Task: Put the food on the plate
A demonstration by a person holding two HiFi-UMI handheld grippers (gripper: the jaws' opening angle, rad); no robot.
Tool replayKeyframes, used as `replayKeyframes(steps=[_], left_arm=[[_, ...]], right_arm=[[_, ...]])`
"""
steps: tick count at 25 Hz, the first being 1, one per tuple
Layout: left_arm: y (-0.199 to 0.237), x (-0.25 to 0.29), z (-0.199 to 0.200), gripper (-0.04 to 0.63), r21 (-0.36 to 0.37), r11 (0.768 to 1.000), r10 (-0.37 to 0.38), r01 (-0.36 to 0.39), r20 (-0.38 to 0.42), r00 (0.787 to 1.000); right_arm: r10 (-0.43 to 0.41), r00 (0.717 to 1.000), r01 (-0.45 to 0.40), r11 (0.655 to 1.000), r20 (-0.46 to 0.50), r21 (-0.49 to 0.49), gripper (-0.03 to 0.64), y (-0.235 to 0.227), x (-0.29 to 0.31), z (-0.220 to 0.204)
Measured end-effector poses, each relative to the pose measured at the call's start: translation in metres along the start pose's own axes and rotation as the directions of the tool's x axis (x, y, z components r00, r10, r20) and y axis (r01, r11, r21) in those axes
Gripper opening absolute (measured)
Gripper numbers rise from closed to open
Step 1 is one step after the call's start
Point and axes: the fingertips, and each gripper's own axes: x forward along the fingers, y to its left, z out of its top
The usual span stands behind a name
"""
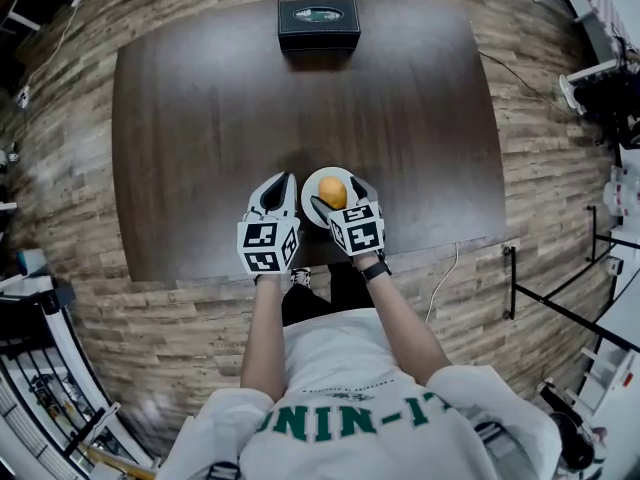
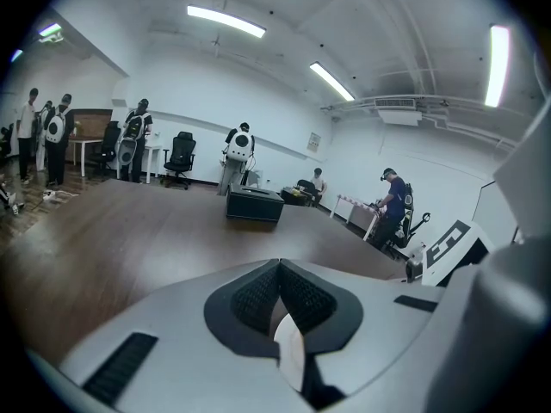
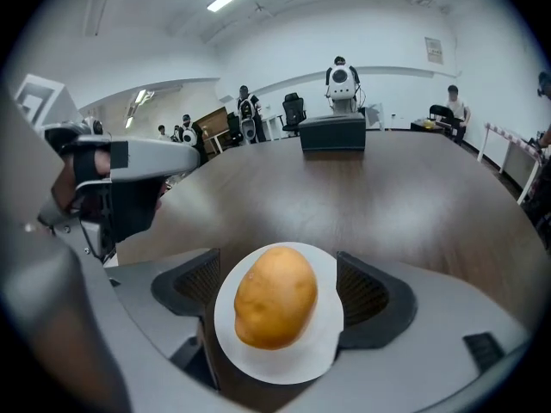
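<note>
The potato (image 3: 275, 308) is seen on the white plate (image 3: 330, 338), framed between the right gripper's (image 3: 280, 289) wide-open jaws and touched by neither pad. The left gripper's (image 2: 280, 295) jaws are pressed together, empty, just beside the plate.

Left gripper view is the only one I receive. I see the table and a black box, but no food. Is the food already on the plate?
Observer: Yes. In the right gripper view a potato lies on the white plate.
Operator: Does the right gripper hold it?
Observer: No. The right gripper is open; its jaws stand apart on either side of the plate, and the pads do not touch the potato.
Operator: Where on the table is the plate?
Observer: The head view shows it near the edge of the table closest to the person.
</note>
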Motion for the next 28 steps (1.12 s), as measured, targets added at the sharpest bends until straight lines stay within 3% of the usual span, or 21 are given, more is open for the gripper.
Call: replayKeyframes(steps=[7, 13, 19, 28], left_arm=[[0.006, -0.009, 0.036, 0.012, 0.004, 1.0, 0.007, -0.007, 0.047, 0.999], [0.004, -0.017, 0.077, 0.013, 0.041, 0.999, 0.001, -0.005, 0.1, 0.995], [-0.005, -0.023, 0.115, 0.012, 0.073, 0.997, -0.026, 0.014, 0.162, 0.986], [-0.025, -0.046, 0.182, 0.013, 0.15, 0.989, -0.045, 0.006, 0.253, 0.966]], right_arm=[[-0.014, 0.993, 0.015, 1.0, 0.118, -0.01, 0.397, -0.012, -0.028, 0.051], [-0.034, 0.97, 0.037, 0.999, 0.24, -0.009, 0.349, -0.018, -0.063, 0.104], [-0.096, 0.923, 0.101, 0.995, 0.373, 0.007, 0.306, -0.025, -0.106, 0.154], [-0.093, 0.836, 0.106, 0.994, 0.541, 0.007, 0.208, -0.022, -0.176, 0.218]])
